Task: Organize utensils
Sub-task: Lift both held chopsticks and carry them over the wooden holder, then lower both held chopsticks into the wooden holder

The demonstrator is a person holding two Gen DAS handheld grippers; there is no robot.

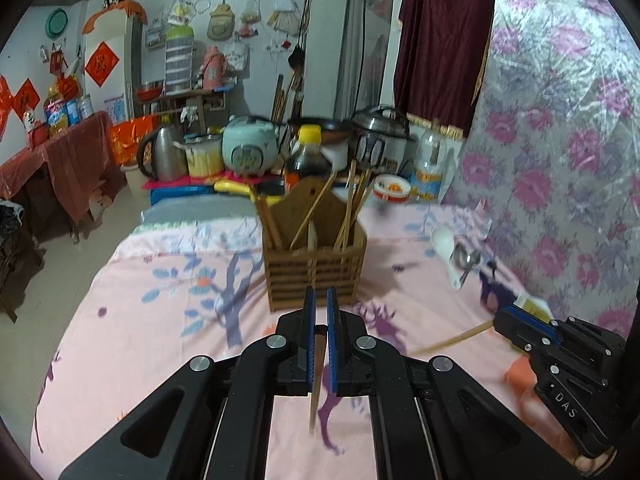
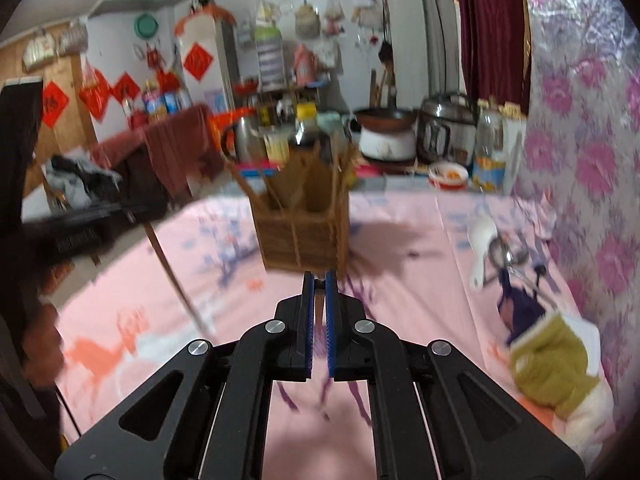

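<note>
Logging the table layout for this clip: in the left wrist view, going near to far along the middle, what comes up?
Left gripper shut on a chopstick → wooden holder with chopsticks → soy sauce bottle → wok.
</note>
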